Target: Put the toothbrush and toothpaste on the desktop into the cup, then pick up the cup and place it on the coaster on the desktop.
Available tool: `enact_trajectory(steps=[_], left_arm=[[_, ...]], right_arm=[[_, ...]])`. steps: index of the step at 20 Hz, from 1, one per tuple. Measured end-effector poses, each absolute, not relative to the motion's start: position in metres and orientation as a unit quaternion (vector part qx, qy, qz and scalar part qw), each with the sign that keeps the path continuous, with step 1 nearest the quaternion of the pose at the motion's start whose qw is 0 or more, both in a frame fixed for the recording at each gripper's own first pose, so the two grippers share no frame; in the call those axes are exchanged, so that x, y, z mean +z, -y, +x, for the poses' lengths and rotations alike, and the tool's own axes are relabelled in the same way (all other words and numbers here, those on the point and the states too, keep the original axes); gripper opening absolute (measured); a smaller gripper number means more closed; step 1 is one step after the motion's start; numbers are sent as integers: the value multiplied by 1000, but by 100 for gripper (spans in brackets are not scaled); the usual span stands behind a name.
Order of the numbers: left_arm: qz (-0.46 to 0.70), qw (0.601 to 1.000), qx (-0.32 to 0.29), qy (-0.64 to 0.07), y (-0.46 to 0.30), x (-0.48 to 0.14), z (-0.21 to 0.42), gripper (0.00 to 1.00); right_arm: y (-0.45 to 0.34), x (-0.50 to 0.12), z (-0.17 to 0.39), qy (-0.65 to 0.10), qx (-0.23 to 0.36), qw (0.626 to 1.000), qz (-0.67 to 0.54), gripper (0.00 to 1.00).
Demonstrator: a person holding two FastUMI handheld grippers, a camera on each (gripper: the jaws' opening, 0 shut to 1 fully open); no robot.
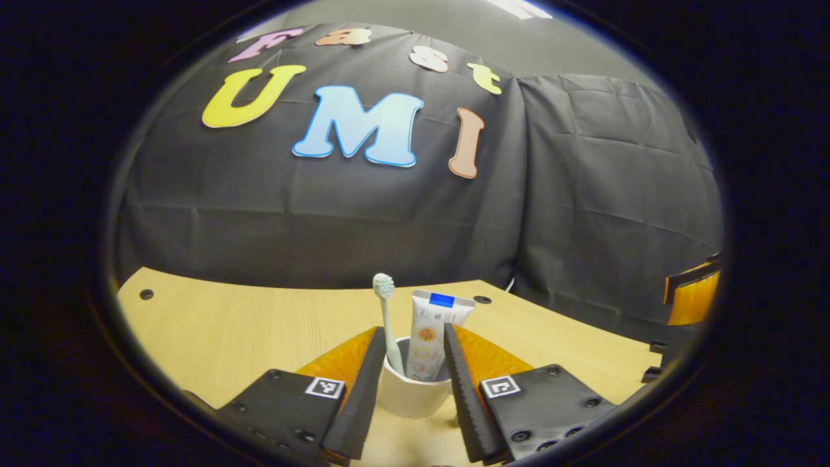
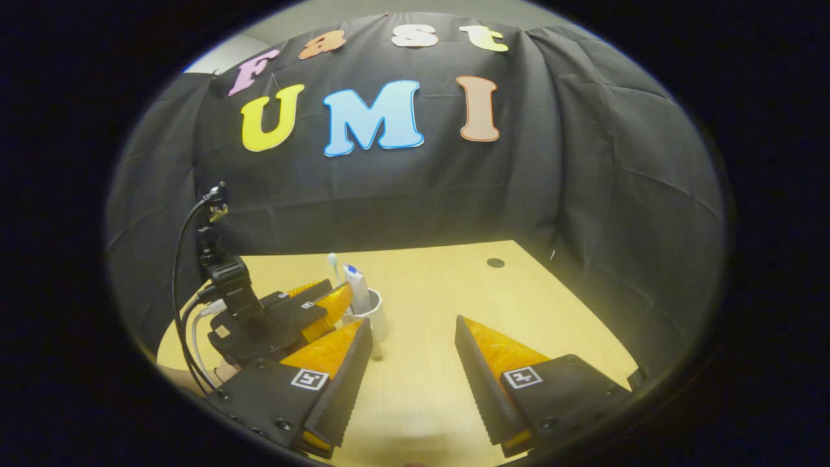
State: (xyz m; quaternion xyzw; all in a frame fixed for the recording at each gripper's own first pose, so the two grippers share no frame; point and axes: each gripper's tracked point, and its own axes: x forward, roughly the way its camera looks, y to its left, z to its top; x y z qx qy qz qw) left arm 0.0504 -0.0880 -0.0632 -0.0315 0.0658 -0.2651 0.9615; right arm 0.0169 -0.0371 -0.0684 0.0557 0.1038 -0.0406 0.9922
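Note:
A white cup sits between the fingers of my left gripper, which is shut on it, a finger pressing each side. A pale toothbrush stands in the cup, bristles up, beside a white toothpaste tube with a blue band. In the right gripper view, the left gripper holds the cup at the left, seemingly just above the wooden table, with a shadow under it. My right gripper is open over bare wood, to the right of the cup, nothing between its fingers.
The table ends at the black cloth wall behind and to the right. Small round holes mark the tabletop. Black cables rise from the left gripper's body. An orange and black part shows at the far right.

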Motion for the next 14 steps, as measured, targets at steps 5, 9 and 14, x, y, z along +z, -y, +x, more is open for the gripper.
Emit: enact_trajectory(steps=[5, 9, 14], left_arm=[[-28, 968, -245, -39, 77, -25, 30, 82], [-16, 975, -218, -26, 59, 10, 7, 85], [-18, 983, -181, -11, 32, 53, -22, 85]], right_arm=[[35, -58, 12, -97, -31, 993, 55, 85], [34, -58, 11, -109, -26, 992, 48, 87], [25, -50, 24, -131, -18, 991, 36, 93]])
